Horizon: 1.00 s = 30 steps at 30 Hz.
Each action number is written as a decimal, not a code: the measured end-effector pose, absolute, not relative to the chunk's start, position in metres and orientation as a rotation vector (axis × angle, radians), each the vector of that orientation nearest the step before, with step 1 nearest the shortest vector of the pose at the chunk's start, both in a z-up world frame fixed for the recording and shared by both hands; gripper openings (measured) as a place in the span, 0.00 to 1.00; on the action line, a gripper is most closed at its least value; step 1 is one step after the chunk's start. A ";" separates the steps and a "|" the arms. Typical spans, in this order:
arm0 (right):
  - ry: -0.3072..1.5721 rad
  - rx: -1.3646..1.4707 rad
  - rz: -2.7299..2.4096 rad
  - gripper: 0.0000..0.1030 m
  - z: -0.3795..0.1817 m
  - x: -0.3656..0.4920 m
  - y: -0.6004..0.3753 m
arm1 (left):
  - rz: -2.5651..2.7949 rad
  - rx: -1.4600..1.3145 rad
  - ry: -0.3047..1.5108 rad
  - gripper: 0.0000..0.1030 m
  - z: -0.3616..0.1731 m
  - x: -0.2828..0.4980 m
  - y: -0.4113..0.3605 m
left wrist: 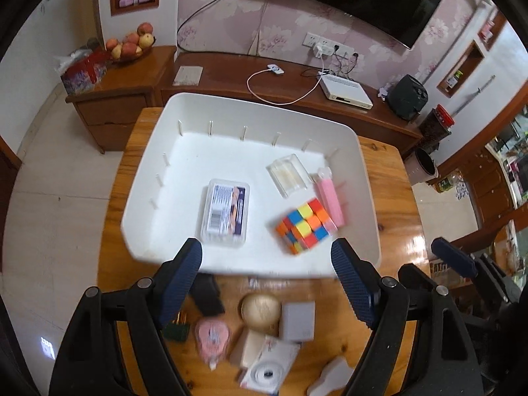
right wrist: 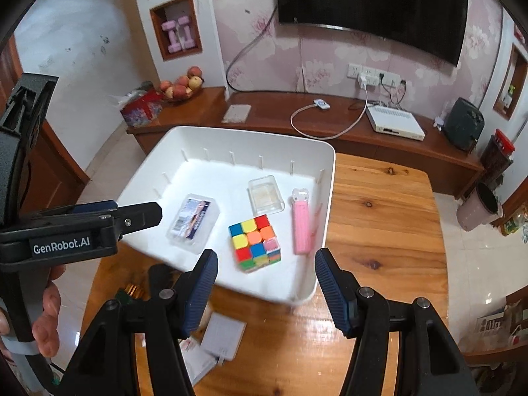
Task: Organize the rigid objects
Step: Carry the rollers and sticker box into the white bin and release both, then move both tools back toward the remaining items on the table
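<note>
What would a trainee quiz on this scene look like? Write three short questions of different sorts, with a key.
1. True or false: the multicoloured puzzle cube lies inside the white plastic bin.
2. Which item lies nearest the cube's right side? A) pink rectangular case B) clear labelled plastic box C) round wooden disc
3. Fill in: both the left gripper and right gripper stand ____ and hold nothing.

Key: 1 true; 2 A; 3 open.

White bin [right wrist: 325, 178] on table — cube [right wrist: 254, 243], pink case [right wrist: 301, 222], two clear boxes [right wrist: 194, 221] inside.
</note>
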State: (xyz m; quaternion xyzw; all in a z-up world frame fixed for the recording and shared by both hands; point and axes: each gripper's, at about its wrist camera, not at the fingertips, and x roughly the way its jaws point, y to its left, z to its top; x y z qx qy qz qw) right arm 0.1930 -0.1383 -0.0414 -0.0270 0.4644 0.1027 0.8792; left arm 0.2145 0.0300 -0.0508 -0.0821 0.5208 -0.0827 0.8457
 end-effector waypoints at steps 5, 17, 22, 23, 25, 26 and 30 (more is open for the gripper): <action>0.913 -0.089 0.244 0.62 -0.026 0.151 -0.138 | -0.198 -0.108 1.073 0.81 -0.038 0.172 0.015; 0.910 -0.126 0.301 0.63 -0.046 0.062 -0.144 | -0.260 -0.046 1.030 0.81 -0.057 0.099 -0.010; 0.947 -0.117 0.275 0.63 -0.066 0.038 -0.151 | -0.288 -0.031 1.049 0.81 -0.082 0.084 -0.015; 0.958 -0.107 0.267 0.63 -0.071 0.034 -0.153 | -0.294 -0.032 1.053 0.81 -0.088 0.083 -0.014; 0.984 -0.085 0.251 0.63 -0.082 0.027 -0.157 | -0.293 -0.033 1.056 0.81 -0.099 0.079 -0.009; 0.998 -0.072 0.241 0.63 -0.087 0.024 -0.159 | -0.293 -0.035 1.061 0.81 -0.104 0.078 -0.008; 1.057 -0.007 0.199 0.63 -0.111 0.019 -0.168 | -0.286 -0.041 1.084 0.81 -0.124 0.077 0.002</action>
